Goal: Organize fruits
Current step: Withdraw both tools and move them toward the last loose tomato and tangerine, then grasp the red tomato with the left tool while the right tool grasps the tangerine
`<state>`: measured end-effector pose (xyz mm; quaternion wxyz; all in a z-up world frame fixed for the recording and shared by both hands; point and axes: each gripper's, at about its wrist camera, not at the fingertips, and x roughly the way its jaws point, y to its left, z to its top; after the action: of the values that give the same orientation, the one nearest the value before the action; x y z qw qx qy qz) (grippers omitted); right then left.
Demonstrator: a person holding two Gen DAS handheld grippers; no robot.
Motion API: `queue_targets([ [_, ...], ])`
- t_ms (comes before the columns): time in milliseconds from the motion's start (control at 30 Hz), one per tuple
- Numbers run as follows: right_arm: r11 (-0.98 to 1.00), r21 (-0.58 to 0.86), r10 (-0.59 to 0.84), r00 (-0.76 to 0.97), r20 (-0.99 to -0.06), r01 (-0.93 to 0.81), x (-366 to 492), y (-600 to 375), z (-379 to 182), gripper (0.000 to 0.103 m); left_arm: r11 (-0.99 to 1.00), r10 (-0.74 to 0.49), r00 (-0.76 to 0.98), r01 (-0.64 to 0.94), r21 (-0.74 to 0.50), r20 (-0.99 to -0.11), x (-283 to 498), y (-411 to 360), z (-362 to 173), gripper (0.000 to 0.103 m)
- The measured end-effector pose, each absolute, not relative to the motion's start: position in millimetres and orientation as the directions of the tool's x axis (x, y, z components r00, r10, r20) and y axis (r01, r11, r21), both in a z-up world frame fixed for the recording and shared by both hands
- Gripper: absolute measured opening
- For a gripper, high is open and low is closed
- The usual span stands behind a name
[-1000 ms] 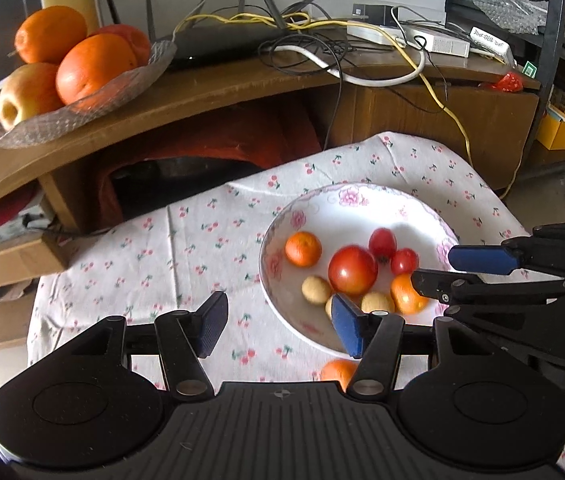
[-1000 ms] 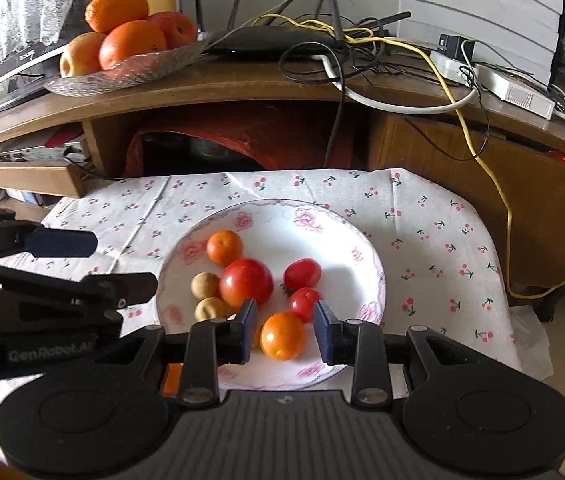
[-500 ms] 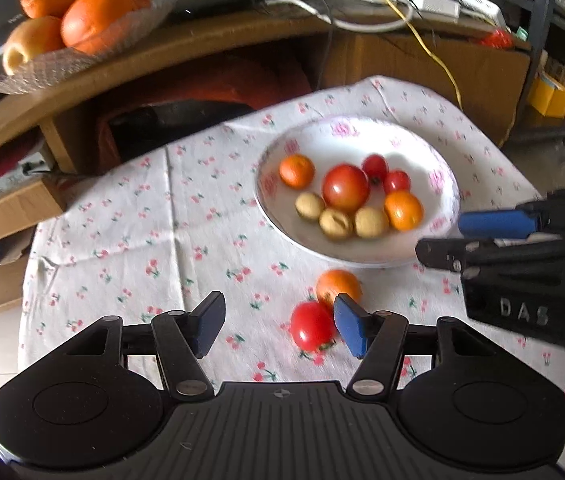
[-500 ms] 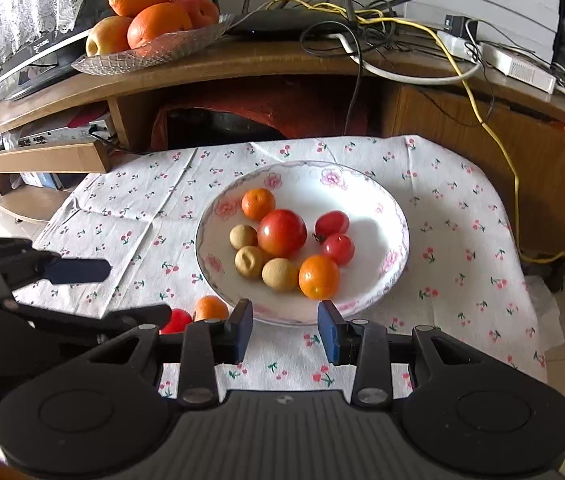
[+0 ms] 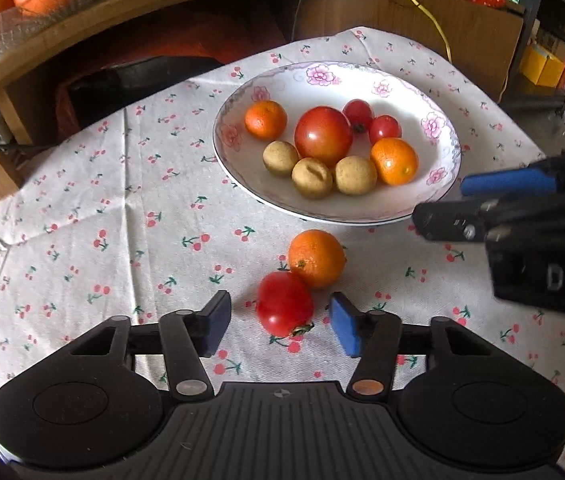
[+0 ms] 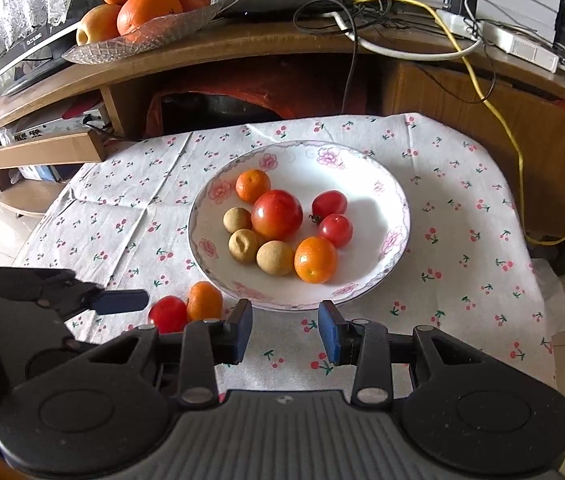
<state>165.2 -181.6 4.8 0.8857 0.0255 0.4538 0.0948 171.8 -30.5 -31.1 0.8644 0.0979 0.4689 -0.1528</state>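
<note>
So we've got the left tool (image 5: 280, 326) spread wide and empty, with the loose tomato (image 5: 284, 303) sitting right between its pads on the worktop (image 5: 122, 216), stem end toward us. The loose mandarin (image 5: 316, 258) touches it just beyond, plate side. Our right tool (image 6: 284, 332) is parted and empty too, hanging by the plate (image 6: 362, 288) rim, so left is clearly nearer. Count: two fruits off the plate, eight on it (two mandarins, one big tomato, two small ones, three brown longan-looking ones).
</note>
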Motion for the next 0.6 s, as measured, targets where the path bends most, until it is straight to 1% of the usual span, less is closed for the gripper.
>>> queue_targets([
  [33,0.98,0.132,0.193,0.566,-0.801,-0.147,165.6,-180.7,4.1,0.037,0.934,-0.183,0.509,0.357,0.013,-0.841,171.0,-29.5,-30.4,0.049],
  [133,0.979,0.139,0.2,0.559,-0.804,-0.151,167.0,-177.9,3.0,0.037,0.928,-0.18,0.509,0.372,0.026,-0.842,165.6,-29.8,-28.7,0.04],
  [167,0.978,0.142,0.204,0.558,-0.805,-0.152,167.4,-176.9,3.1,0.037,0.926,-0.178,0.507,0.376,0.03,-0.843,164.4,-29.7,-28.5,0.039],
  [433,0.973,0.173,0.229,0.533,-0.815,-0.153,169.5,-172.2,-3.4,0.037,0.927,-0.184,0.51,0.375,0.024,-0.84,154.9,-16.3,-21.7,0.036],
  [600,0.962,0.226,0.271,0.511,-0.816,-0.15,173.9,-169.4,-10.8,0.037,0.929,-0.183,0.507,0.371,0.022,-0.842,150.5,-5.5,-19.9,0.036],
])
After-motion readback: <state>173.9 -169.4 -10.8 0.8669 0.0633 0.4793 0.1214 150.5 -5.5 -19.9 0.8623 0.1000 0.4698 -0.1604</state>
